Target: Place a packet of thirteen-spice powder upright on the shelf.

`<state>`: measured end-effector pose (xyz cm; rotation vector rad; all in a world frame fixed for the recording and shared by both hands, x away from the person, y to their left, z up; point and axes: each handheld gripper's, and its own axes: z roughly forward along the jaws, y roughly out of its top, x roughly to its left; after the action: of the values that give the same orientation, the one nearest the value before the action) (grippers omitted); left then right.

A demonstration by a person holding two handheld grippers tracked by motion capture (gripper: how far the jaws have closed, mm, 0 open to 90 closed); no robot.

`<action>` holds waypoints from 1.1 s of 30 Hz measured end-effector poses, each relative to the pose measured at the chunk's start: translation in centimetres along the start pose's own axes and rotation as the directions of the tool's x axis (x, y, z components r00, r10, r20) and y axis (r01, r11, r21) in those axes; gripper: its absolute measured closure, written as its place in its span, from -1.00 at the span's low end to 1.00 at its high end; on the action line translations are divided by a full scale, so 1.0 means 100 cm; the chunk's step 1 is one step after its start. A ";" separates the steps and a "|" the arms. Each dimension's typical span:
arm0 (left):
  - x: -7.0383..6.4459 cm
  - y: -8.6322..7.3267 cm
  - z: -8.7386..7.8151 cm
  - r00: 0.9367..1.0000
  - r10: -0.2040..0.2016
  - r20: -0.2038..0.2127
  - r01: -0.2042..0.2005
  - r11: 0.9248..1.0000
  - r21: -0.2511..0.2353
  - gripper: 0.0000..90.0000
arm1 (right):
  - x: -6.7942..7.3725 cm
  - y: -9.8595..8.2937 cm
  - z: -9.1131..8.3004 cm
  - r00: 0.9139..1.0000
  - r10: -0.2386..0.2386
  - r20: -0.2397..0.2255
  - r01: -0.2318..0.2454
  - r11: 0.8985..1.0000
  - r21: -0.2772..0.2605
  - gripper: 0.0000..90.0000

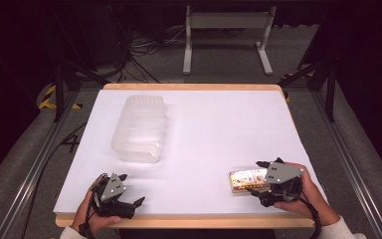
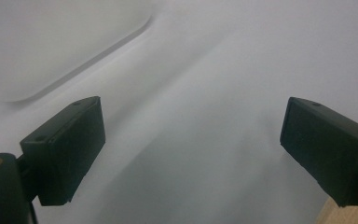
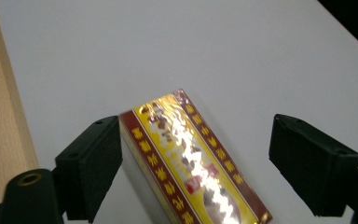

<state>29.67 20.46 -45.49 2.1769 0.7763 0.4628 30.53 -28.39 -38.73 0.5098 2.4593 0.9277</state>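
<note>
Just one clear plastic tub [image 1: 140,128] and one yellow-red packet [image 3: 191,163], its gold lettering unreadable, lay on the table [image 1: 214,129]. Right gripper [image 3: 214,163] straddled it wide open; left gripper [image 2: 191,149] gaped empty.

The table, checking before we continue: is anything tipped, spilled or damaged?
Nothing stands out. The clear plastic container sits on the white table, and the yellow-and-red packet lies flat between the open jaws of the right gripper. The left gripper is open over bare table.
</note>
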 end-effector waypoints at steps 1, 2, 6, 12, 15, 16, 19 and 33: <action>0.000 0.000 0.000 1.000 0.003 -0.001 -0.003 1.000 0.001 -0.84 | -0.003 -0.003 -0.001 1.000 0.014 0.007 -0.014 1.000 0.002 -0.55; 0.000 0.000 0.000 1.000 0.003 -0.001 -0.003 1.000 0.001 -0.84 | -0.005 -0.006 -0.002 1.000 0.026 0.011 -0.026 1.000 0.009 -0.53; -0.002 0.000 -0.001 1.000 0.015 0.002 -0.015 1.000 -0.001 -0.84 | -0.011 -0.011 0.000 0.999 0.035 -0.022 -0.034 0.998 0.061 -0.54; -0.002 0.000 0.000 1.000 0.015 0.009 -0.015 1.000 -0.005 -0.84 | -0.013 -0.003 0.017 0.997 0.006 -0.077 0.004 0.992 0.124 -0.55; -0.001 -0.001 0.000 1.000 0.014 0.010 -0.014 1.000 -0.002 -0.84 | -0.016 0.002 0.026 0.994 -0.013 -0.110 0.029 0.989 0.144 -0.55; -0.001 -0.001 0.000 1.000 0.013 0.009 -0.013 1.000 -0.001 -0.84 | -0.017 0.005 0.031 0.992 -0.019 -0.123 0.038 0.988 0.151 -0.54; -0.002 -0.001 -0.001 1.000 0.015 0.008 -0.015 1.000 0.001 -0.84 | -0.016 0.013 0.049 0.983 -0.061 -0.175 0.093 0.979 0.181 -0.57; -0.001 -0.002 0.001 1.000 0.017 0.013 -0.017 1.000 0.009 -0.84 | -0.003 0.031 0.083 0.948 -0.135 -0.289 0.206 0.951 0.232 -0.48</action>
<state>29.54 20.42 -45.65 2.1944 0.7553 0.4541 35.76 -22.05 -42.07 0.2576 2.8410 0.6424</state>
